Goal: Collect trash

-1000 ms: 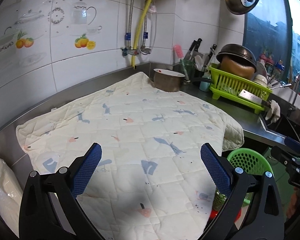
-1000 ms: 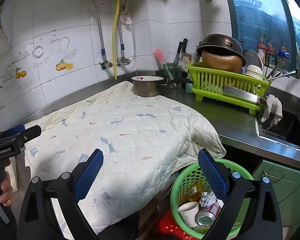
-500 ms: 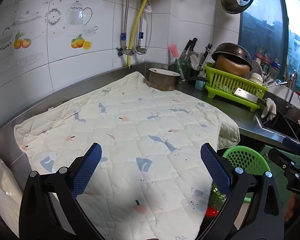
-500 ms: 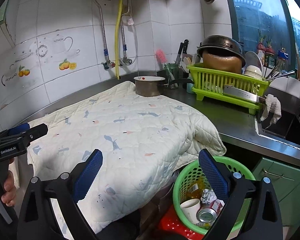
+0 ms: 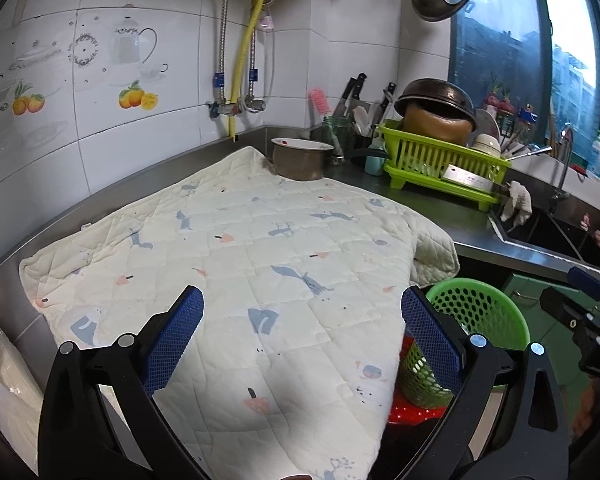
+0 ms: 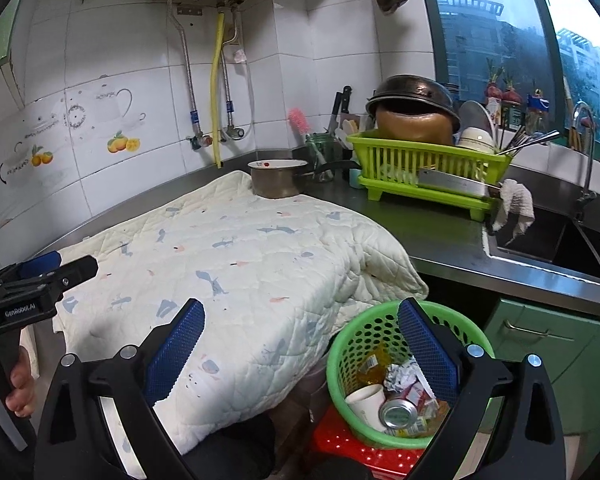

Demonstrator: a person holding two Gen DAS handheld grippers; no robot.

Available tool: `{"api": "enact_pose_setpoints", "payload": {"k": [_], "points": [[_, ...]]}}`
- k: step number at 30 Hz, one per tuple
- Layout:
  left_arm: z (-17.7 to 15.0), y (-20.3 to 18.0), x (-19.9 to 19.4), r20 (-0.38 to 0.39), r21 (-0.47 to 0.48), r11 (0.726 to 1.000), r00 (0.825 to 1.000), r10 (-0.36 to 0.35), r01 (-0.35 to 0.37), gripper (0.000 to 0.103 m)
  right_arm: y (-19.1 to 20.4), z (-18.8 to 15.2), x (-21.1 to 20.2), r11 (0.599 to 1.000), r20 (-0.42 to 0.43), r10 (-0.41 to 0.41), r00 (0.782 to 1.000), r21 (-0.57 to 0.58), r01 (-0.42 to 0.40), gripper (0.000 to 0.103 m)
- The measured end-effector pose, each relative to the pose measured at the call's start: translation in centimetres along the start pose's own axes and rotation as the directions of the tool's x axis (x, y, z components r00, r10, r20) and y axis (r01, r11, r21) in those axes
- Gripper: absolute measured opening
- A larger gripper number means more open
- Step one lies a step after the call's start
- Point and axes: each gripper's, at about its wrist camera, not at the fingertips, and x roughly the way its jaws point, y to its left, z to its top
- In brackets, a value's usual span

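Note:
A green perforated basket (image 6: 364,334) sits on a red stool (image 6: 340,440) below the counter's edge. Inside it lie a white paper cup (image 6: 366,400), a drinks can (image 6: 398,412), crumpled paper (image 6: 398,372) and a yellow wrapper (image 6: 374,364). My right gripper (image 6: 300,340) hangs open over the quilt's edge and the basket, holding nothing. In the left wrist view the basket (image 5: 480,312) shows partly behind the quilt. My left gripper (image 5: 300,332) is open above the quilted cloth (image 5: 240,260), empty. The other gripper appears at each view's side.
A cream quilted cloth (image 6: 228,264) covers the steel counter (image 6: 440,232) and hangs over its front. Behind stand a small pot (image 6: 278,178), a green dish rack (image 6: 428,172) with bowls and a cleaver, and a sink (image 6: 560,236). A hand (image 6: 18,384) grips the left tool.
Both grippers have pulled back and risen slightly, so the counter and basket look a little farther off. Both stay open and empty.

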Motion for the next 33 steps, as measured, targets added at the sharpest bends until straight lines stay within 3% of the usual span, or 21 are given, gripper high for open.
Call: {"api": "enact_pose_setpoints", "payload": {"k": [33], "points": [[-1.6,0.0,-2.9,0.029,0.016,1.0,0.999,-0.02,0.02,0.098,1.8,-1.0,-2.3,0.999,0.021,0.002,1.0,-0.035,-0.001,0.094]]}}
